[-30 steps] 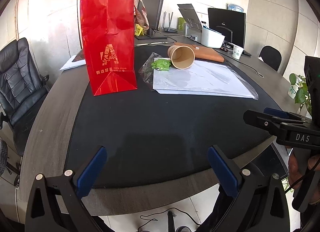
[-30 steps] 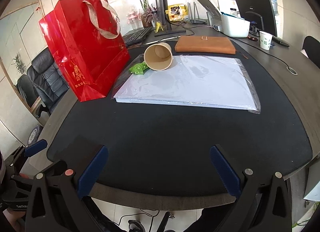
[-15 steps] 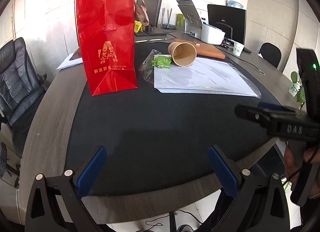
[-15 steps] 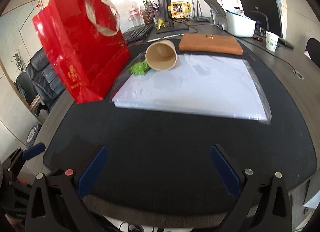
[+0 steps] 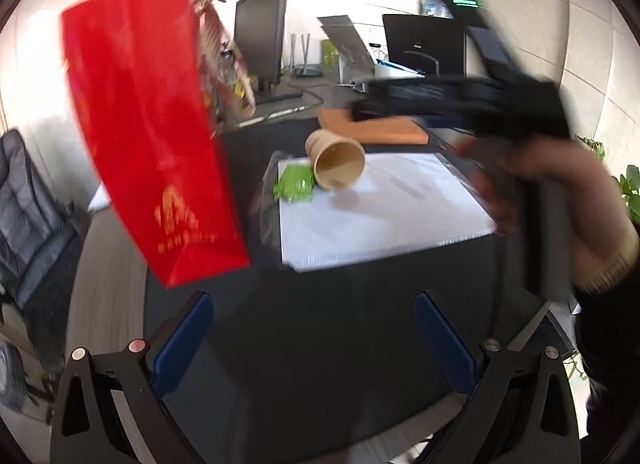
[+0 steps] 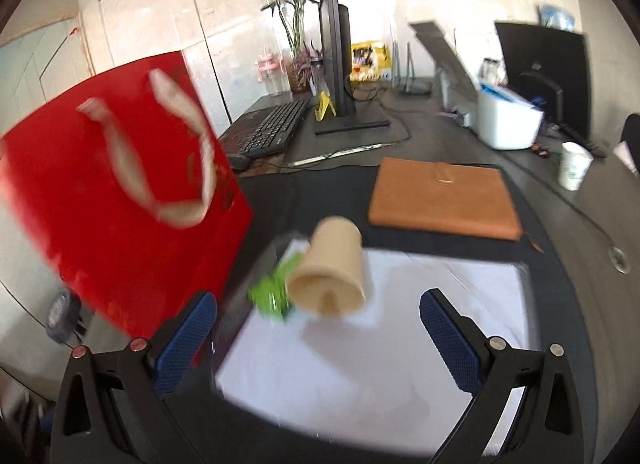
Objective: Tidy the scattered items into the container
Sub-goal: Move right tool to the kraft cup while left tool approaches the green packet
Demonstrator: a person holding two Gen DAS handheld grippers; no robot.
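Cup pickup: right tongs closing in, nothing grasped yet

Right gripper [image 6: 318,318] is spread wide and empty, lined up on the paper cup [image 6: 328,272]. The cup sits between its two blue pads in that view, but they look short of it; no contact visible. Left gripper [image 5: 312,338] is also released, holding nothing, hanging back over the black mat [image 5: 320,344], probably to leave the approach clear.

The cup lies on its side on the near-left corner of the white paper stack [image 6: 400,344], touching a green packet [image 6: 272,296] just beside it. Its long axis runs roughly along the right gripper's line of sight: mouth toward the grippers, base toward the brown notebook [image 6: 440,200]. So the pads would close across the cup wall, a sensible grip for a light, crushable thing.

The red bag [image 6: 100,216], the likely container, stands left of the items with its handles on top, looking tilted in both views. Whether its mouth is open enough cannot be told; heavy motion blur.
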